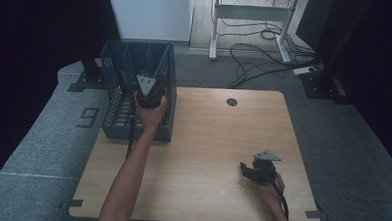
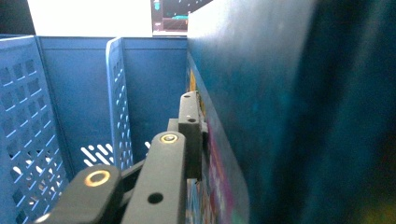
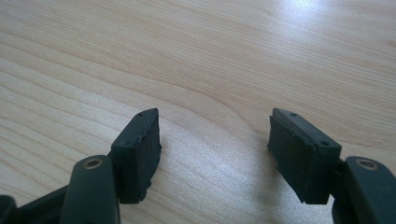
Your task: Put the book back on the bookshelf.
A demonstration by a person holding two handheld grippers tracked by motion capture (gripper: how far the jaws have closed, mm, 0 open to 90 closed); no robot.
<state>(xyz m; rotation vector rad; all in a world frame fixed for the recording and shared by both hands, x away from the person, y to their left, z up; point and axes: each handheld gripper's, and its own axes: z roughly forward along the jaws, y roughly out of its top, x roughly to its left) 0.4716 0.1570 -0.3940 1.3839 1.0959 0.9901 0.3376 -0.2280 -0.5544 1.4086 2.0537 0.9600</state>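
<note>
Inside the blue crate (image 1: 115, 94), the left gripper (image 1: 150, 91) presses a dark book (image 2: 280, 116) against a divider (image 2: 116, 102).

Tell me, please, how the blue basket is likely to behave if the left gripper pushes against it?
The basket looks like thin perforated plastic, so it is probably light and may slide on the smooth table. It stands tall on a narrow base, so a high push could tip it. The left gripper sits inside beside a flat dark item, which may add little weight.
</note>
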